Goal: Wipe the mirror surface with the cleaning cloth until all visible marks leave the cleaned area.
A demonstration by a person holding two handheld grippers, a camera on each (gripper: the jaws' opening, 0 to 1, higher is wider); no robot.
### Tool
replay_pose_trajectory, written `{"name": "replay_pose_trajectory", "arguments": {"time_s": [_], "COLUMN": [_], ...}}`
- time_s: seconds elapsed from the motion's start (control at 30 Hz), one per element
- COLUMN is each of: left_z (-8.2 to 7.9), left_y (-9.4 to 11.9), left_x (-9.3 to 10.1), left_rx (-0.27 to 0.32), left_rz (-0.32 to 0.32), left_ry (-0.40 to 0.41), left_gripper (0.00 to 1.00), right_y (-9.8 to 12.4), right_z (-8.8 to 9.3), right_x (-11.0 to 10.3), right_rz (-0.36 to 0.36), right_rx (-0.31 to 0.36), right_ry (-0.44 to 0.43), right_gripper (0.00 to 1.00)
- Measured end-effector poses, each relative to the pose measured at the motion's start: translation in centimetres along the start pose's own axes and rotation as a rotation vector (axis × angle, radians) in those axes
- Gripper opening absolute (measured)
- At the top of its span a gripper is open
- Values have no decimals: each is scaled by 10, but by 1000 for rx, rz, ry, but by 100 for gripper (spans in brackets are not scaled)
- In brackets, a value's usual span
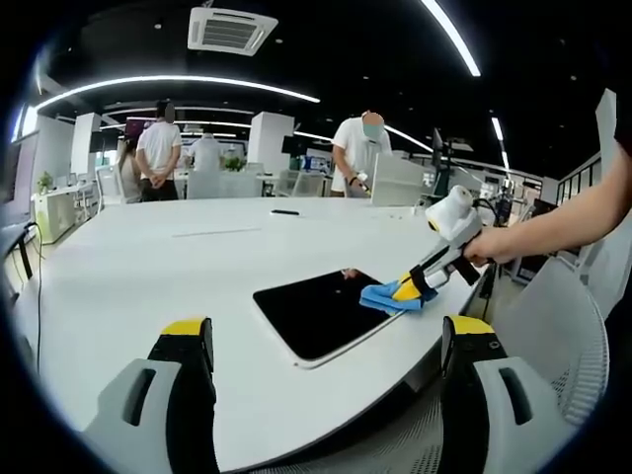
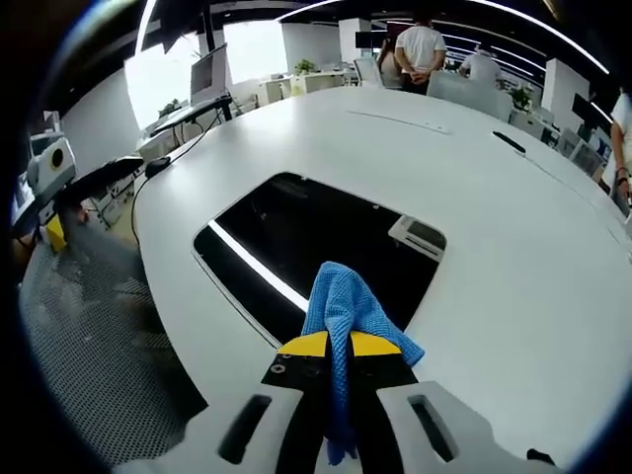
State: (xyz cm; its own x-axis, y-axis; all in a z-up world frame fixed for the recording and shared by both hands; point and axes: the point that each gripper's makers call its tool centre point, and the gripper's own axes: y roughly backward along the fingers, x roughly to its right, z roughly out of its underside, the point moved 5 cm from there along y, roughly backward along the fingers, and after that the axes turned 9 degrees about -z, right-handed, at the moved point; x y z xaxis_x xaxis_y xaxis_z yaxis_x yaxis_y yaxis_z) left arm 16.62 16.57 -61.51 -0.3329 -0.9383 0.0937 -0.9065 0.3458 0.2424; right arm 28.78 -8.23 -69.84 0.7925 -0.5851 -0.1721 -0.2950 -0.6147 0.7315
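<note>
honestly the risk: right gripper [image 2: 341,348] has its jaws clamped on the blue cloth [image 2: 346,306] at the mirror [image 2: 296,237] edge near the worktop [image 2: 474,168] rim, so a hard swipe could shove the mirror off, left gripper [image 1: 331,341] jaws hanging apart.

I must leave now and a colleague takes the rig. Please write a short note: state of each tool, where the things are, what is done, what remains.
Right tool: shut on the blue cloth, at the near edge of the mirror.
Left tool: open, holds nothing, raised above the white table short of the mirror.
Mirror lies flat on the table by its edge.
Done: cloth gripped and brought to the mirror.
Left: wipe the surface; marks cannot be judged from these views.
</note>
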Motion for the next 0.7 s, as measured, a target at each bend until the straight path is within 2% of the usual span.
{"name": "replay_pose_trajectory", "arguments": {"time_s": [0.7], "left_z": [1], "left_y": [-1], "left_x": [-1], "left_rx": [-5], "left_rz": [-12], "left_ry": [-1], "left_gripper": [96], "right_y": [-18], "right_z": [-27], "right_x": [33], "right_rz": [37], "right_rx": [18], "right_ry": [-18], "right_gripper": [0]}}
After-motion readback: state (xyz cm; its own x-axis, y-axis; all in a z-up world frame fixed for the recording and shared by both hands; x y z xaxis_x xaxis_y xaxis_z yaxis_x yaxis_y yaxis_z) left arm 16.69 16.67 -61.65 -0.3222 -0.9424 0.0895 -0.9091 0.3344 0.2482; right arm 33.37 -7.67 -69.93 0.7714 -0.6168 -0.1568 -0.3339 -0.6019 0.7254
